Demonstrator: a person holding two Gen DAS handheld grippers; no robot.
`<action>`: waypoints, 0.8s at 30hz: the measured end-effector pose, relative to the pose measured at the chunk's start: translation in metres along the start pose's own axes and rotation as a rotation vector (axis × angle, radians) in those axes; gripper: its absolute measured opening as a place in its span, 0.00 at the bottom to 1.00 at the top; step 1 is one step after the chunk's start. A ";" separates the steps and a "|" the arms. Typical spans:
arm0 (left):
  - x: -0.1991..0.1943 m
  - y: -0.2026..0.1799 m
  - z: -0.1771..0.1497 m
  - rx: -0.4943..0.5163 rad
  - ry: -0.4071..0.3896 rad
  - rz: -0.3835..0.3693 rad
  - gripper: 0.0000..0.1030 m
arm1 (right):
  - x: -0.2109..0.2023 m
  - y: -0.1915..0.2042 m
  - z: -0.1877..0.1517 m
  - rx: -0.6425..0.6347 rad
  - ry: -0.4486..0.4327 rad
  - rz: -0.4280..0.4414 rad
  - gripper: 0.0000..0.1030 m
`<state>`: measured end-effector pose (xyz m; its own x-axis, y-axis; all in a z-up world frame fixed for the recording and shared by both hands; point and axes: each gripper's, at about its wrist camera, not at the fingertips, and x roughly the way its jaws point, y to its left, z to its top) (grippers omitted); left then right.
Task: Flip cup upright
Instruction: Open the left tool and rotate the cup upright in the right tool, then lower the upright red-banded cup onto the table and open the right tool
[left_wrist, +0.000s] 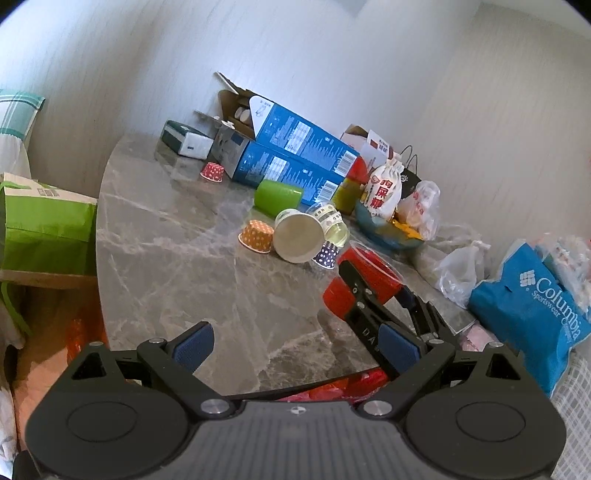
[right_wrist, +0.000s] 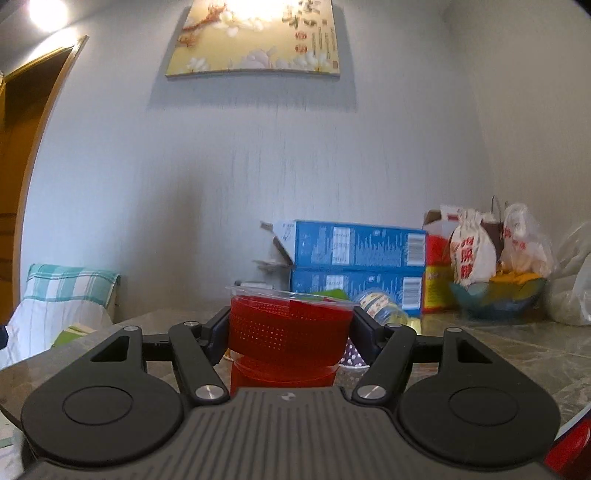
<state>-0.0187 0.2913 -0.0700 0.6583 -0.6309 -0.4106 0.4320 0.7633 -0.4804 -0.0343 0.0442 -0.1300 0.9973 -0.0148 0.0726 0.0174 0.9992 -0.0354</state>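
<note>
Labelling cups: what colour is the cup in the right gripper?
Red cup with a clear rim, best in the right wrist view.

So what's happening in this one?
The right gripper has its jaws closed on a red cup, holding it mouth-up over the marble table. The left gripper hangs open near the table's edge, holding nothing. Other cups lie tipped further back: a green cup, a paper cup and a clear cup.

A home: marble table cluttered with shopping bags, wall painting, wooden doorway.
</note>
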 end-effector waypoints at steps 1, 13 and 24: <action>0.000 -0.001 -0.001 -0.003 0.000 0.001 0.94 | 0.000 0.000 -0.002 -0.004 -0.009 0.003 0.65; 0.001 0.000 -0.004 -0.020 0.015 0.009 0.94 | 0.005 0.007 -0.007 -0.035 0.014 0.004 0.71; -0.002 0.002 -0.005 -0.047 0.014 0.001 0.95 | 0.007 0.007 -0.009 0.005 0.053 0.038 0.97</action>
<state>-0.0221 0.2932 -0.0742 0.6497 -0.6326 -0.4216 0.4018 0.7565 -0.5160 -0.0267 0.0513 -0.1386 0.9996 0.0217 0.0179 -0.0212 0.9993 -0.0317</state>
